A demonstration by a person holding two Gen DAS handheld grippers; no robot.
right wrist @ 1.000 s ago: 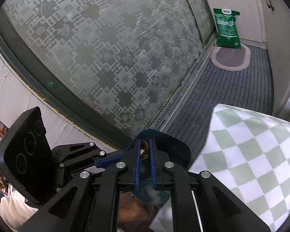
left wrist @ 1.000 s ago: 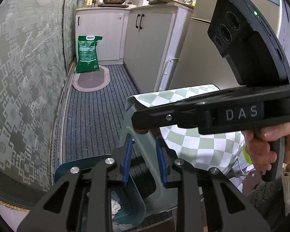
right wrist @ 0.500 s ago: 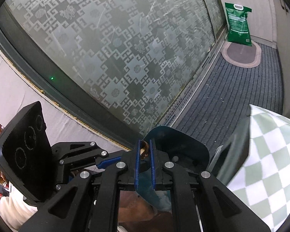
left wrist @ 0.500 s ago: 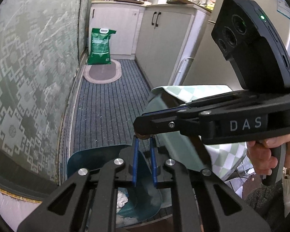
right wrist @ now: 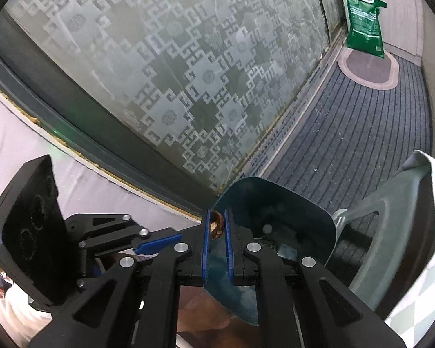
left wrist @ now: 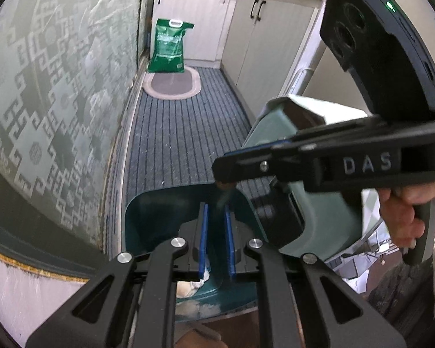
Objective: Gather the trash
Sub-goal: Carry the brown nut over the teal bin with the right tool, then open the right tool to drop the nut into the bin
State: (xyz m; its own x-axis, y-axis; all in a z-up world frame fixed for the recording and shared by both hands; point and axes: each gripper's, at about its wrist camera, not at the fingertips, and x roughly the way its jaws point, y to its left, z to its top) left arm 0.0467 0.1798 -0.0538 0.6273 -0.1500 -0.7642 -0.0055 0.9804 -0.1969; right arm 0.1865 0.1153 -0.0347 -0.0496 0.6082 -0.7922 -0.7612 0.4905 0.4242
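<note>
The dustpan [left wrist: 165,220] is the reference object. It is a teal, smooth plastic scoop with a rounded rim, held above the ribbed grey floor mat [left wrist: 182,145].

Hidden or unclear:
- The pan's base is covered by both claw bodies; only its rim and inner wall show.
- The trash [left wrist: 188,287] appears as pale crumpled scraps low inside the pan, partly behind the left claw [left wrist: 216,240]. Its material cannot be determined.
- A small brown object [right wrist: 216,226] sits between the blue pads of the right claw [right wrist: 216,243] at the pan's rim. Its identity cannot be determined.
- The person's hand [left wrist: 406,220] is cut off by the frame edge.

Claw state:
- Left claw: jaws nearly together, clamped on the pan's wall.
- Right claw: jaws nearly together, gripping the pan's rim and the brown object.

Surroundings:
- Right of the pan: a pale green moulded plastic chair [left wrist: 313,203], curved, with a cut-out, and a green-and-white checked cloth [right wrist: 420,298].
- Left of the pan: frosted patterned glass [left wrist: 58,87].
- Beyond the pan: an oval mat [left wrist: 171,82] and a green bag [left wrist: 168,46].
</note>
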